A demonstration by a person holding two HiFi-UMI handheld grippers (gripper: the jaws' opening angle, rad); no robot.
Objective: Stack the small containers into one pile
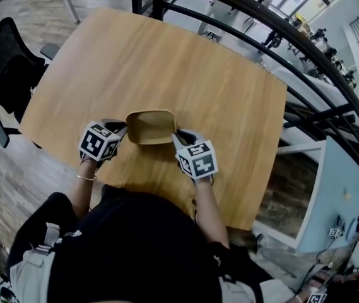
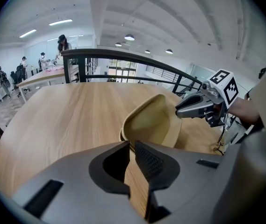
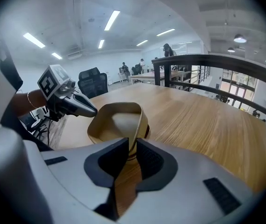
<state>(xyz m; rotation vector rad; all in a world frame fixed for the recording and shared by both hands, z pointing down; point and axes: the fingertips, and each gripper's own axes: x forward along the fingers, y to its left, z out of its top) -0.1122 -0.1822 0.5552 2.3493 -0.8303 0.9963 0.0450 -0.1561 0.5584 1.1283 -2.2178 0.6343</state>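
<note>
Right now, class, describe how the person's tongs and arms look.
Left tongs and right tongs: grey shells, black textured pads, each with a cube of black-and-white square markers. Worn: black top, thin bracelet on the left wrist.

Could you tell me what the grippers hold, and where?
The tan container, pinched by its rim: left gripper on one side, right gripper opposite.

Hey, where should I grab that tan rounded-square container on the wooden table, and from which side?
Probably the thin upright rim, one jaw inside, one outside, coming in from its left and right ends. The tan rounded-square container sits open side up on the wooden table, rim exposed; the left gripper and right gripper pinch it there.
</note>
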